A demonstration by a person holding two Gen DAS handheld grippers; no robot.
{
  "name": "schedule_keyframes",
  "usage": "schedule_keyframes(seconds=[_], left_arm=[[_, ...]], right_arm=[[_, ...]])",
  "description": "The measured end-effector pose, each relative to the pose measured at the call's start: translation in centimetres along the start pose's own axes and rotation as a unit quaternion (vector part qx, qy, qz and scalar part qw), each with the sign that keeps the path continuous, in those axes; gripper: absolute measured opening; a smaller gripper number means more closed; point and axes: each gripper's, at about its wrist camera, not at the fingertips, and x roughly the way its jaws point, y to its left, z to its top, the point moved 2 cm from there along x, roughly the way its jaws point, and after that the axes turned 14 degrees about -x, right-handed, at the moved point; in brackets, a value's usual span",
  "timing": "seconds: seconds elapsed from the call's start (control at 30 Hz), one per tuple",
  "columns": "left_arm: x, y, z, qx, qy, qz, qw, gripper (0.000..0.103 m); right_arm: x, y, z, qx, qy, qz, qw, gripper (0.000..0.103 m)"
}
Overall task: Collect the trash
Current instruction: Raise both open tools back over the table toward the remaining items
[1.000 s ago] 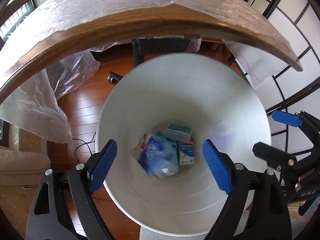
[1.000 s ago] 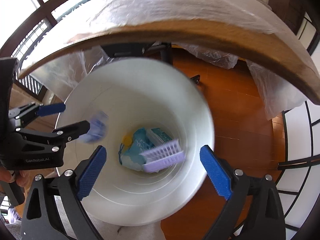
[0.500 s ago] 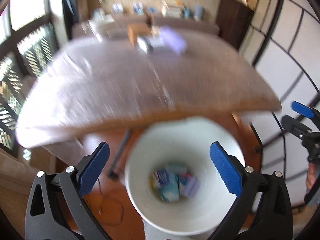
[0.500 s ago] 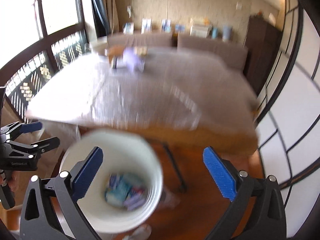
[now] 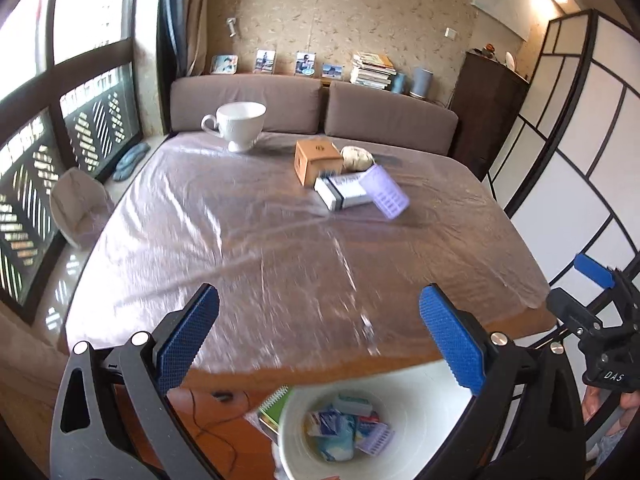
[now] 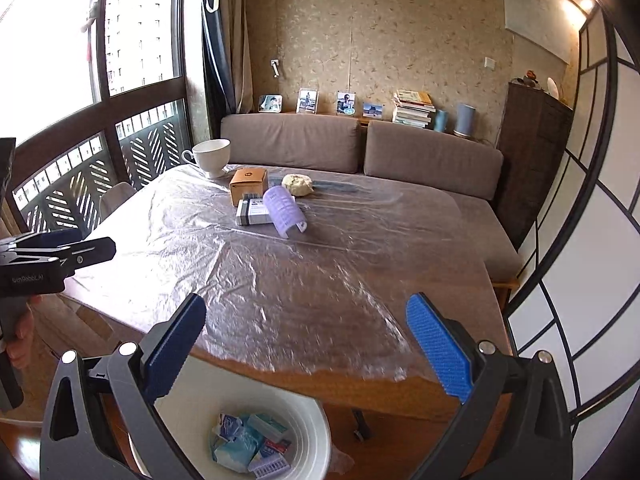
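Observation:
A white bin (image 5: 404,390) stands on the floor below the table's near edge, with several wrappers, small boxes and a purple item inside; it also shows in the right wrist view (image 6: 316,420). My left gripper (image 5: 320,340) is open and empty, raised above the bin. My right gripper (image 6: 306,348) is open and empty too. Far across the table lie a purple ribbed piece (image 5: 386,192) (image 6: 284,210), a grey-white box (image 5: 342,192) (image 6: 252,213), a brown cardboard box (image 5: 316,158) (image 6: 248,182) and a crumpled beige lump (image 5: 356,158) (image 6: 298,184).
The wooden table (image 5: 280,248) is covered in clear plastic film. A white cup (image 5: 240,124) (image 6: 212,158) stands at its far left. A brown sofa (image 6: 360,152) runs behind. A green notebook (image 5: 274,402) lies by the bin. Panelled screens stand right.
Both grippers have lifted and tilted up from looking straight down into the bin to facing across the table. A purple item that was falling now lies in the bin.

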Motion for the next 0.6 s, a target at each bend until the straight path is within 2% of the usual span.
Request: schedule_keyframes(seconds=[0.27, 0.47, 0.6], left_arm=[[3.5, 0.3, 5.0, 0.034, 0.013, -0.025, 0.9990, 0.101], [8.6, -0.8, 8.5, 0.062, 0.035, -0.040, 0.9967, 0.101], [12.6, -1.7, 10.2, 0.070, 0.050, -0.036, 0.9956, 0.101]], right_arm=[[6.0, 1.3, 3.6, -0.023, 0.030, -0.012, 0.999, 0.099], [10.9, 1.6, 4.9, -0.036, 0.060, -0.009, 0.998, 0.099], [13.8, 1.6, 5.4, -0.045, 0.078, -0.002, 0.996, 0.099]])
